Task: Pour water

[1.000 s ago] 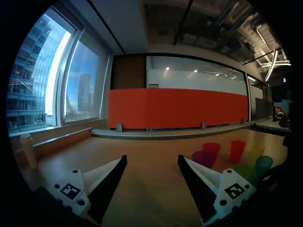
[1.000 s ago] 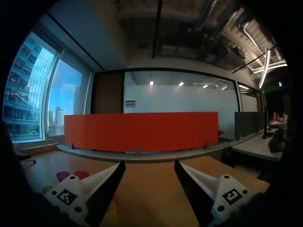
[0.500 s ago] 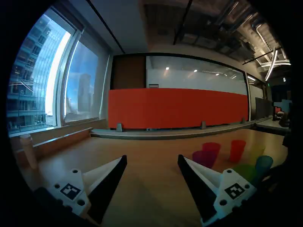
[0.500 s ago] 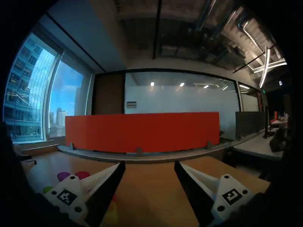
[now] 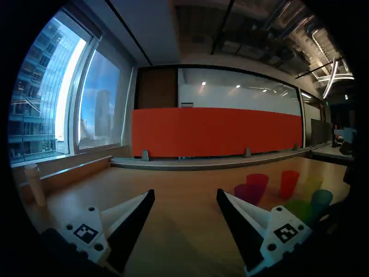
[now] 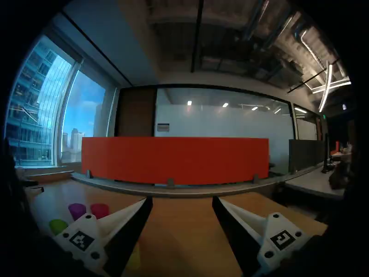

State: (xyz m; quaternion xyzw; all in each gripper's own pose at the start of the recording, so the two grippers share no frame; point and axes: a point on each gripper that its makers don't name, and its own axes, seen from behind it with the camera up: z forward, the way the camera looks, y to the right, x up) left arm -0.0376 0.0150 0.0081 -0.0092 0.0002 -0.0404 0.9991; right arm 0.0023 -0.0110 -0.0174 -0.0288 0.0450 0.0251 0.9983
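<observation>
Left gripper [image 5: 184, 201], right gripper [image 6: 182, 203] — both spread wide, holding nothing.
Cups [image 5: 257, 181] stand upright on the table [image 5: 184, 182] — contents indiscernible.

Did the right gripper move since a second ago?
Yes. The right gripper swung slightly left: the orange divider slid a little right in its view.

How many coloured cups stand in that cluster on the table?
6, clustered right: purple cup, pink cup, orange cup, yellow cup, green cup, teal cup. Others may be hidden.
</observation>
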